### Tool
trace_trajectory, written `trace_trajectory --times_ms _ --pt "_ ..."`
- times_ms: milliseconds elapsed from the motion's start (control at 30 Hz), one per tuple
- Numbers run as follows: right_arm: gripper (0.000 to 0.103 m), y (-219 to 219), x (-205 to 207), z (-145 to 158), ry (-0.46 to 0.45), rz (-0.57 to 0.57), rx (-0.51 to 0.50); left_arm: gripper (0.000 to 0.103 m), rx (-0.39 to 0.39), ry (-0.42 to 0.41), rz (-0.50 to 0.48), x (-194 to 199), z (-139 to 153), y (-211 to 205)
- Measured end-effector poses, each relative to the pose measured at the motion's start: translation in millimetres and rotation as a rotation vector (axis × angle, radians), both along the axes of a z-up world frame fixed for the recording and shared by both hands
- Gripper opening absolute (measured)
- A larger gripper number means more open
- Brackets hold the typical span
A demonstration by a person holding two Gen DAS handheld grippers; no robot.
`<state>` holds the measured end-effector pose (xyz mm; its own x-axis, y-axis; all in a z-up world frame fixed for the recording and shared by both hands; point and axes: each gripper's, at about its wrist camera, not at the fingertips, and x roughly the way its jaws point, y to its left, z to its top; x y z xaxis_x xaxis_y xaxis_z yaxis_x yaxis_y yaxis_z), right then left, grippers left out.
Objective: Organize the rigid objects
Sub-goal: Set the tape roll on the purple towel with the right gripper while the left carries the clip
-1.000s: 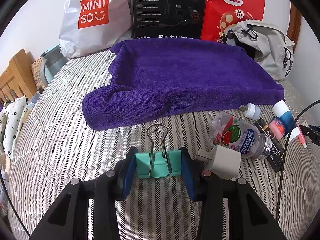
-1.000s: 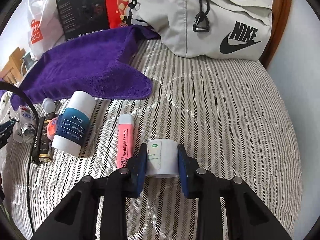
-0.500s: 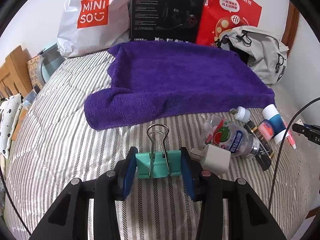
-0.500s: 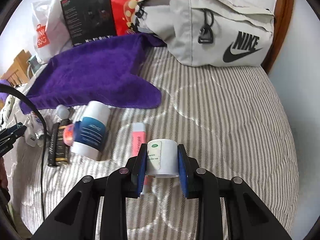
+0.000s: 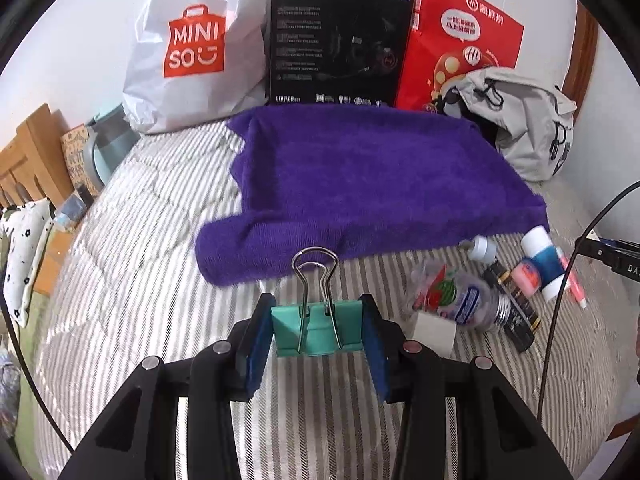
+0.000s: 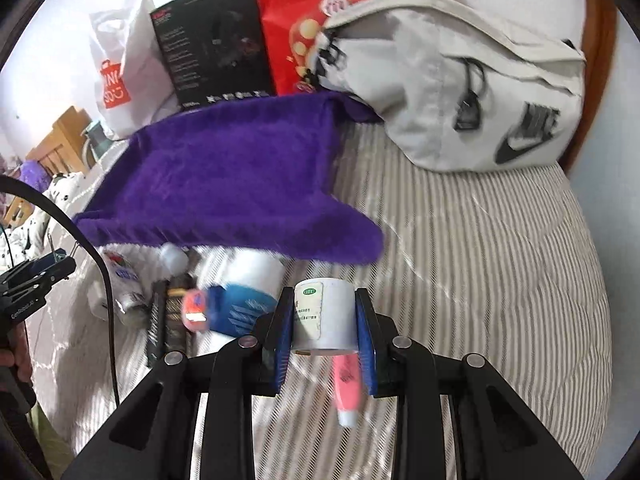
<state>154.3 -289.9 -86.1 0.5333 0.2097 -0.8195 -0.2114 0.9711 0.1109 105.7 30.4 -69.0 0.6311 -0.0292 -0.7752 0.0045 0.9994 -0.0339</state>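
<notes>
My left gripper (image 5: 317,330) is shut on a teal binder clip (image 5: 316,330) whose wire handles stand upright, held above the striped bed. My right gripper (image 6: 324,316) is shut on a small white bottle (image 6: 326,314) with a green OTC label, lifted over the bed. A purple towel (image 5: 360,184) (image 6: 232,180) lies spread ahead in both views. Near its front edge lie loose items: a clear watermelon-label bottle (image 5: 452,300), a white charger block (image 5: 434,334), a dark tube (image 5: 516,316), a blue-and-white tube (image 6: 244,292) and a pink tube (image 6: 348,388).
A white Miniso bag (image 5: 192,48), a black box (image 5: 336,40) and a red paper bag (image 5: 460,40) stand along the wall behind the towel. A grey Nike backpack (image 6: 472,96) lies at the back right. A wooden bed frame (image 5: 28,160) borders the left. A black cable (image 5: 576,280) hangs at right.
Both grippers have risen and moved forward toward the purple towel, each still holding its object. The pink tube now lies under the right gripper.
</notes>
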Motion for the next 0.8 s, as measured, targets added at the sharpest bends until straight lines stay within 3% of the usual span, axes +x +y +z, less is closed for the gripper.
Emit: trace_trajectory --times_ms 400,800 --pt "0.029 43.6 79.0 16.3 -0.025 0.075 0.062 0.04 0.002 -0.047 0.007 53.6 37.5 14.7" --pt "0.029 93.2 184.7 -15.4 -0.001 0.099 -0.003 0.04 0.001 -0.034 0.019 97.6 32.4 18.5"
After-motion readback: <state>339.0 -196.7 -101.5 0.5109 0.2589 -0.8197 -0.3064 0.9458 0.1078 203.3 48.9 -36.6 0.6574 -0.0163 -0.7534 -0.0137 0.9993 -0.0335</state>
